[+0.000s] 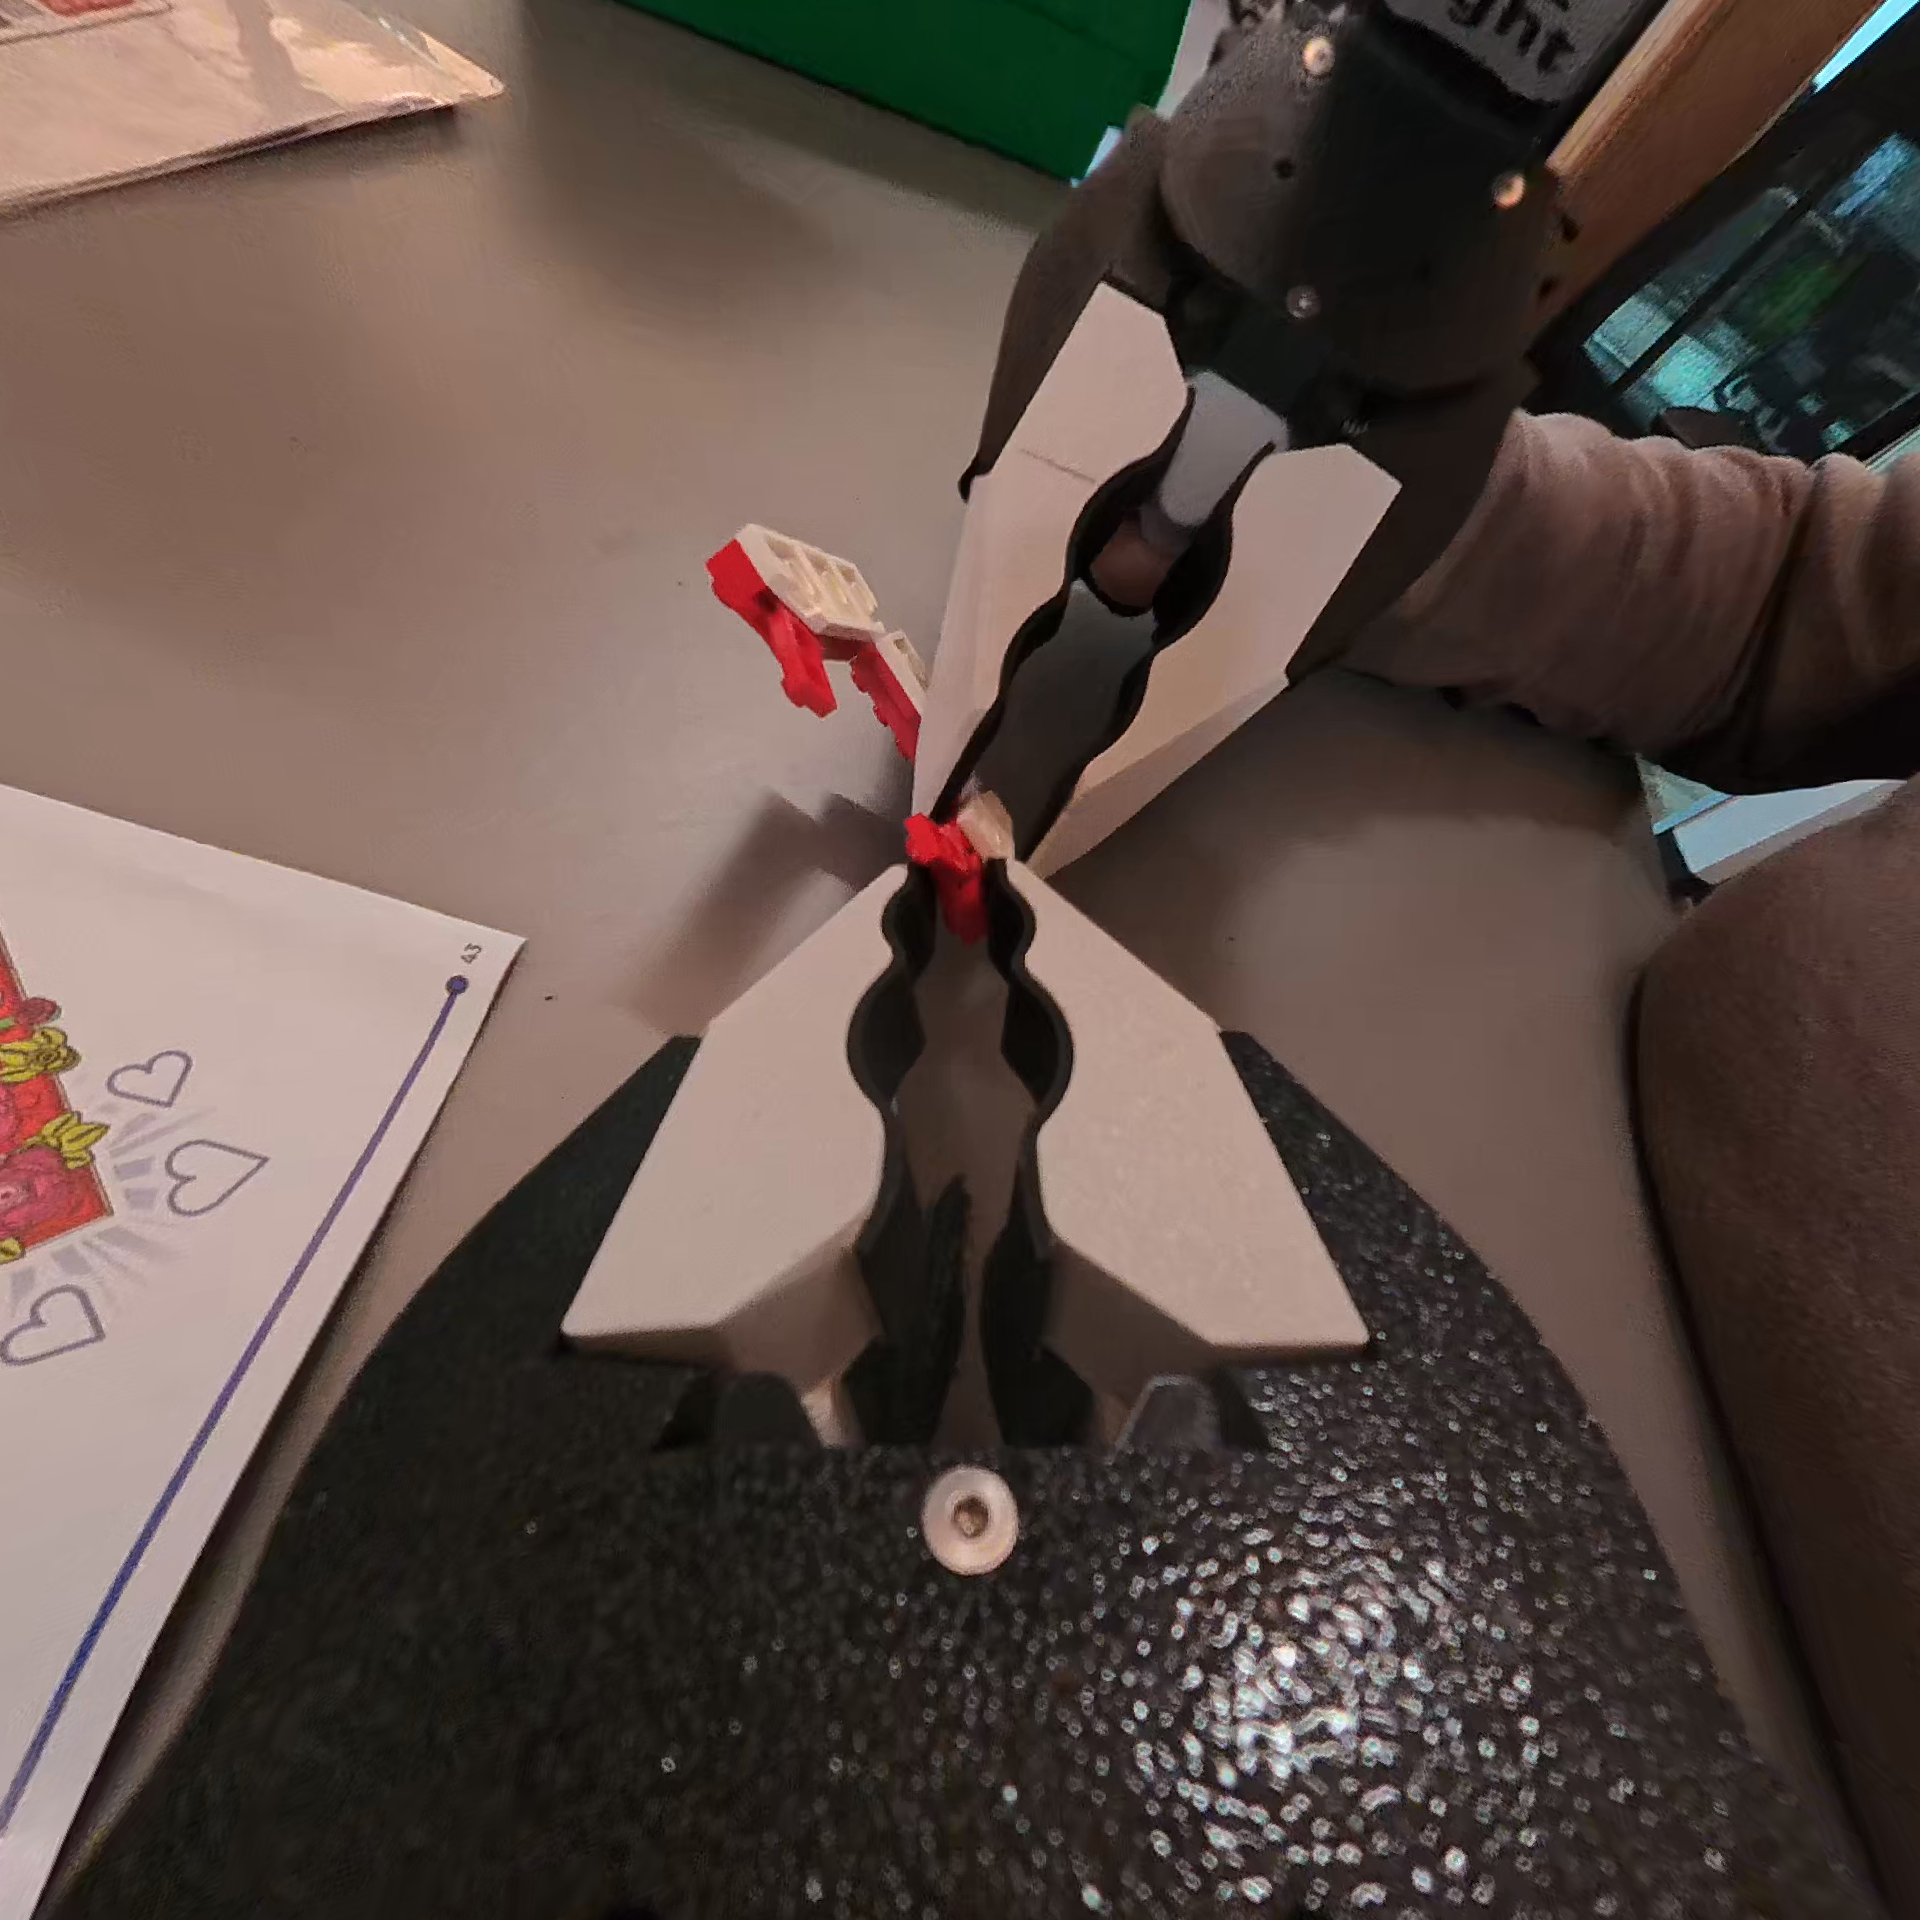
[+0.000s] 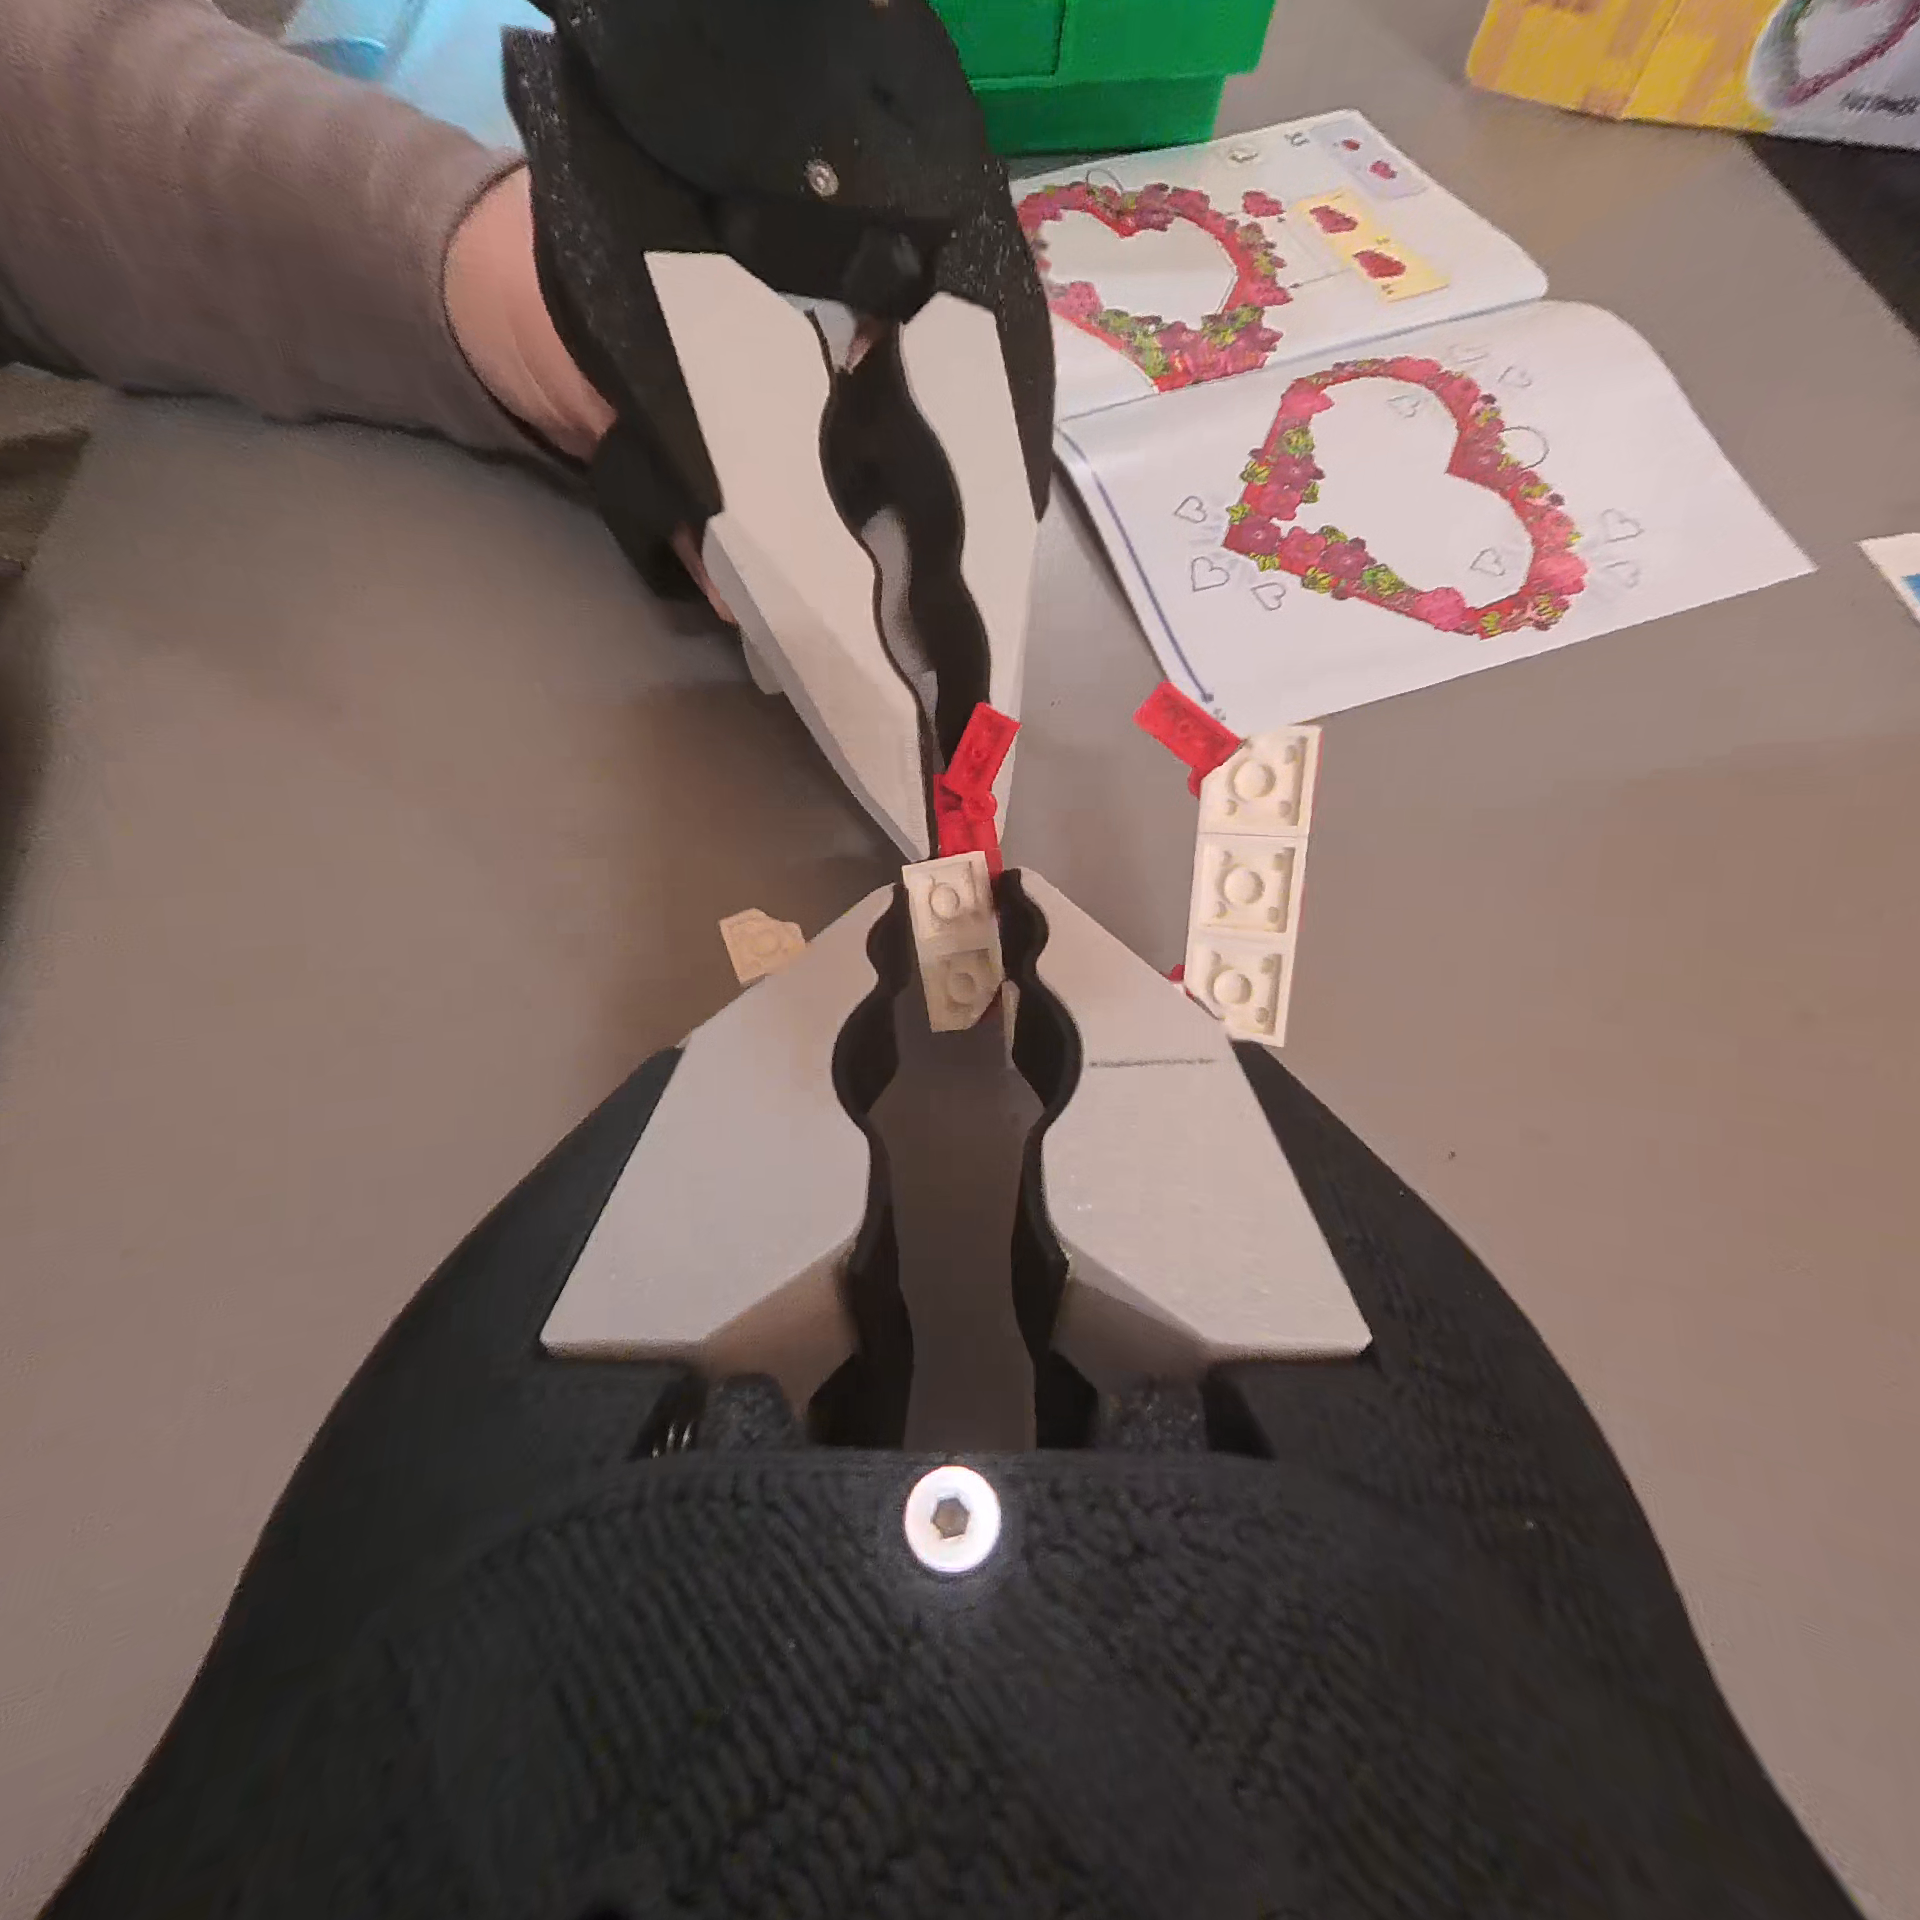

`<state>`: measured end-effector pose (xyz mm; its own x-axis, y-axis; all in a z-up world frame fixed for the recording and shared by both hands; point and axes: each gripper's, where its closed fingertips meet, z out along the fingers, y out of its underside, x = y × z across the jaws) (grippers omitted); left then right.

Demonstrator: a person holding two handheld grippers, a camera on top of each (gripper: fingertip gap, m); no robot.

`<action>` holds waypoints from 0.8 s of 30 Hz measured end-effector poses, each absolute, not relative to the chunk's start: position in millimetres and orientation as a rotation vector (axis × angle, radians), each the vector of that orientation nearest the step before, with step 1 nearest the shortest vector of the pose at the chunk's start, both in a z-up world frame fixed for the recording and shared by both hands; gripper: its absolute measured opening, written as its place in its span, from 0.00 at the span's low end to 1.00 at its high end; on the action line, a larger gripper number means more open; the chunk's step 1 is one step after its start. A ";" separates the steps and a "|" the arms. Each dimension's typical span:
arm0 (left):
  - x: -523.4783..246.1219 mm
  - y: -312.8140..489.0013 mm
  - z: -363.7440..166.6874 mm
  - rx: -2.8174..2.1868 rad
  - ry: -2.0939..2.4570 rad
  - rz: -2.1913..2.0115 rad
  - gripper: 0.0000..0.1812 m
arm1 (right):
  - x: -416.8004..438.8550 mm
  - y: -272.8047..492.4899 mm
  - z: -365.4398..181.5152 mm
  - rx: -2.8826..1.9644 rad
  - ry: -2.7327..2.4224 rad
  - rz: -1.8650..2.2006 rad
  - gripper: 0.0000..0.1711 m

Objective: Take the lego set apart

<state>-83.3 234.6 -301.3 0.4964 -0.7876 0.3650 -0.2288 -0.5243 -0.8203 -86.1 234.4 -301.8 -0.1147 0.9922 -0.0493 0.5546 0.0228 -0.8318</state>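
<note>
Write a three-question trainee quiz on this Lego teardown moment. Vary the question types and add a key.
1. True or false: the left gripper is shut on the red piece.
2. What does the right gripper clamp? A) the booklet B) the white plates C) the green bin
3. Fill in: the loose red-and-white piece lies on the table near the open ____.

Key:
1. True.
2. B, the white plates.
3. Booklet, the one showing a heart.
</note>
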 end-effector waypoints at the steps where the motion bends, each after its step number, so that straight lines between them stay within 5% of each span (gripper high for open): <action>1: -82.9 234.5 -302.0 -2.023 0.833 -0.979 0.04 | -85.5 234.2 -302.4 -1.585 -1.731 0.985 0.09; 12: -80.4 232.4 -307.3 -2.034 0.890 -0.904 0.04 | -81.8 234.8 -302.1 -1.651 -1.717 1.132 0.05; 17: -91.5 242.6 -301.8 -2.085 0.632 -1.137 0.03 | -90.1 244.6 -298.5 -1.412 -1.741 0.647 0.13; 24: -93.0 242.4 -294.1 -2.089 0.478 -1.370 0.03 | -99.4 249.8 -299.3 -1.158 -1.793 0.045 0.09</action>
<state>-93.0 242.4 -294.1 0.4060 -0.5849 0.7022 0.0215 -0.7620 -0.6472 -99.4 249.8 -299.3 -0.0830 0.7169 0.6923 0.6808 0.5481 -0.4859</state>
